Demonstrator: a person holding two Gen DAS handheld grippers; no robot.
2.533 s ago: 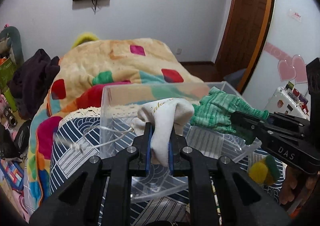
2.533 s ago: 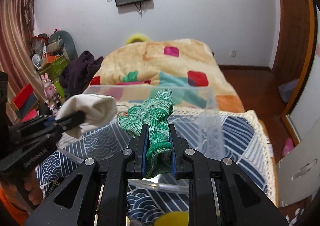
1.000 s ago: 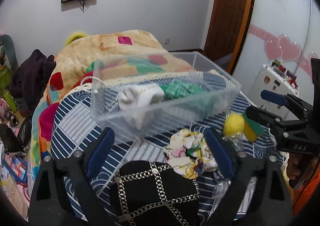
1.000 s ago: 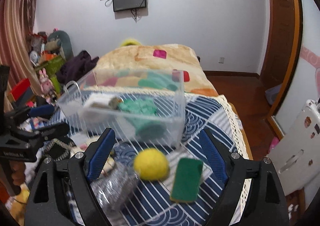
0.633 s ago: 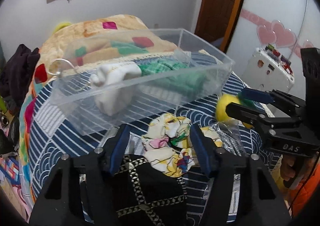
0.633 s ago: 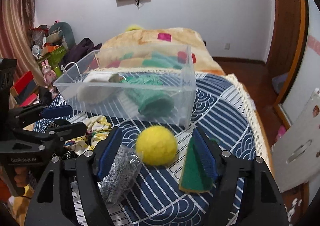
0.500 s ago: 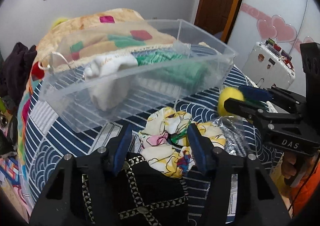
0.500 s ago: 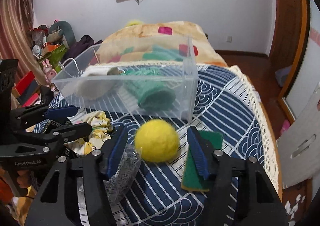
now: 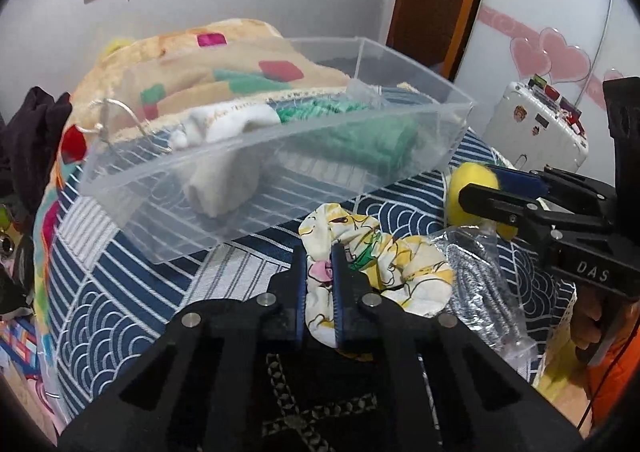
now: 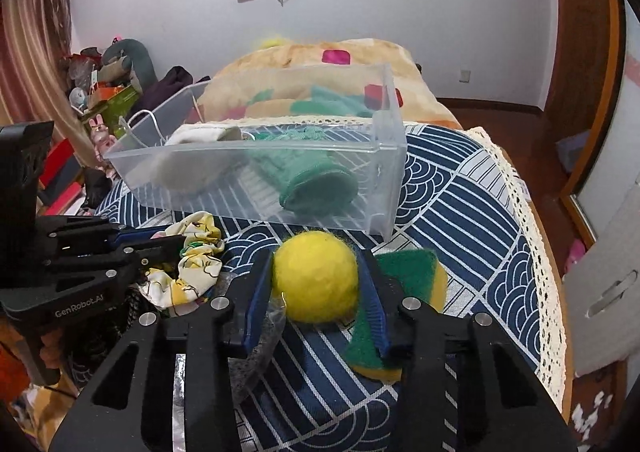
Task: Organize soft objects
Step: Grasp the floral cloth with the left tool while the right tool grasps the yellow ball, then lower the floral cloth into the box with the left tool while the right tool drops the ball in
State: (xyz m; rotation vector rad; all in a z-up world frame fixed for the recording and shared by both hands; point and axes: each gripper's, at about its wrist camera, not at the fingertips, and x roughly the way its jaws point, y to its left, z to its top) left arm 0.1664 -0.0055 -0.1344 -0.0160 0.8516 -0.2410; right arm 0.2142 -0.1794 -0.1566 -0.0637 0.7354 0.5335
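A clear plastic bin (image 9: 400,143) (image 10: 384,155) stands on the blue patterned cloth and holds a white sock (image 9: 228,119) (image 10: 192,135) and a green glove (image 9: 360,135) (image 10: 316,179). My left gripper (image 9: 319,256) (image 10: 176,242) is shut on a yellow-and-white printed scrunchie (image 9: 384,264) (image 10: 196,264) in front of the bin. My right gripper (image 10: 316,280) (image 9: 468,187) is shut on a yellow felt ball (image 10: 316,276) (image 9: 472,187) just right of the scrunchie.
A green and yellow sponge (image 10: 412,272) lies behind the ball. A silver scourer in a plastic bag (image 9: 480,284) lies between the grippers. A black chain-patterned item (image 9: 304,412) lies under my left gripper. A bed with a patchwork blanket (image 10: 320,59) is beyond.
Both grippers let go of the sock and glove in the bin, drew back open, then came down. The left closed on the scrunchie and the right on the yellow ball.
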